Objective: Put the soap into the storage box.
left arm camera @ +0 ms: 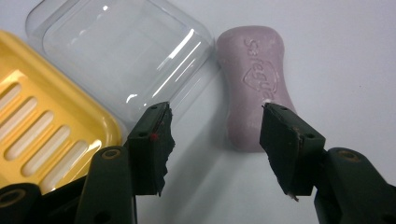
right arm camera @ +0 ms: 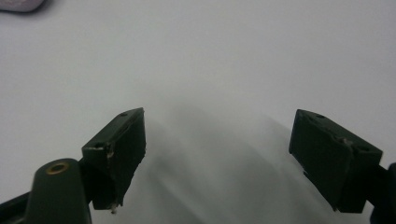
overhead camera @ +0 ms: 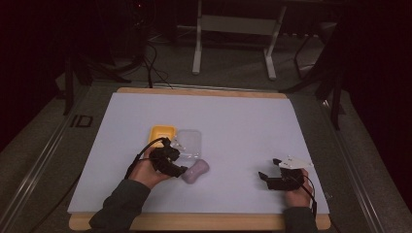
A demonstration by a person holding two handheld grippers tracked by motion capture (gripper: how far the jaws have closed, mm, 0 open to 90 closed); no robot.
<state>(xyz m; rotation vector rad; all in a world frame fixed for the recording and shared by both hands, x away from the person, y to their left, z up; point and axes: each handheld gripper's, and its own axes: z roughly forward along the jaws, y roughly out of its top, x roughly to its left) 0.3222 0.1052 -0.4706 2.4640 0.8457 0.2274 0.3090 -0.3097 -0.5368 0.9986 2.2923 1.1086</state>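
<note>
A purple bar of soap [overhead camera: 196,171] [left arm camera: 256,84] lies flat on the white sheet. Beside it sit a clear plastic lid [overhead camera: 189,142] [left arm camera: 121,51] and a yellow soap dish [overhead camera: 162,133] [left arm camera: 42,135]. My left gripper [overhead camera: 176,162] [left arm camera: 217,133] is open just short of the soap's near end, its jaws wide, the right jaw over the soap's edge and nothing held. Over bare sheet on the right, my right gripper [overhead camera: 270,168] [right arm camera: 219,144] is open and holds nothing. A corner of the soap [right arm camera: 21,4] peeks in at the top left of the right gripper view.
The white sheet [overhead camera: 243,126] covers a wooden board [overhead camera: 204,222] on the table. A white metal frame [overhead camera: 233,34] stands on the floor beyond the far edge, with dark cables trailing near it.
</note>
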